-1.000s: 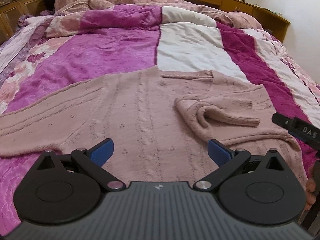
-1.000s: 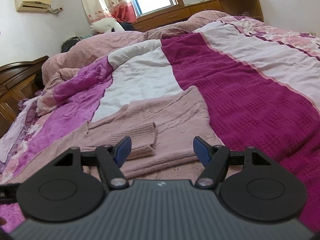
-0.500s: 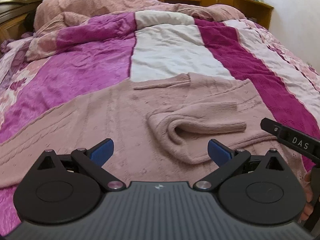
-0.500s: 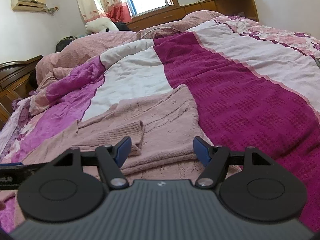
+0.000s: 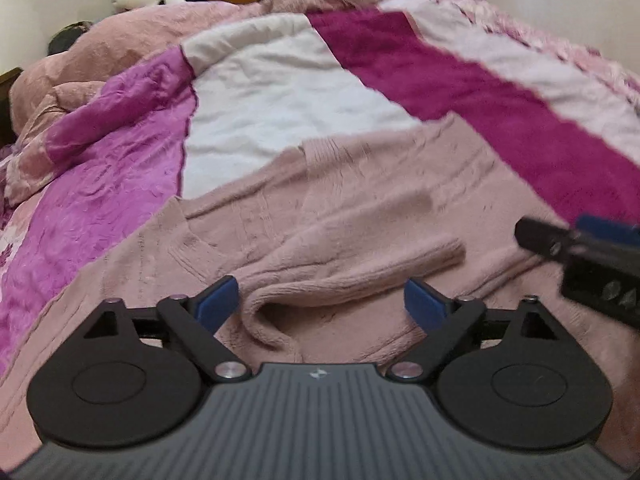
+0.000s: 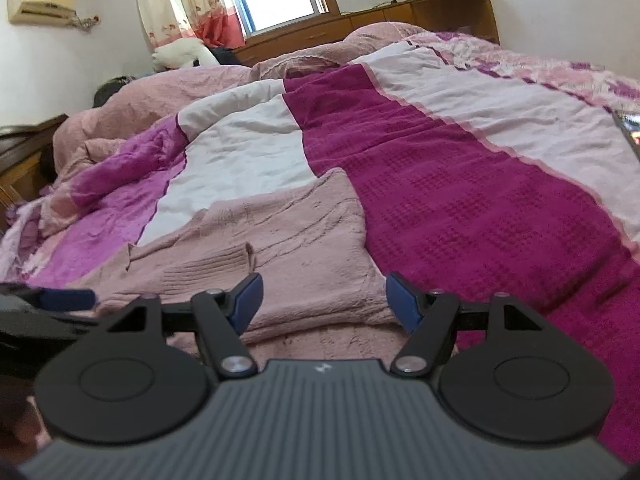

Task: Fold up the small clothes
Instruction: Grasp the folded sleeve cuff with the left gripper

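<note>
The left gripper (image 5: 320, 304) and the right gripper (image 6: 323, 300) look alike: a ribbed dark grey body bearing a small pale logo, two round black discs, black linkage arms on silver pivot screws, and blue fingertip pads (image 5: 218, 304). A bit of skin shows at the right view's lower left corner.

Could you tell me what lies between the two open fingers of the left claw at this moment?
In the left wrist view, the left claw is open over the pink sweater, and the bend of its folded-over sleeve lies between the fingers, not gripped.
</note>
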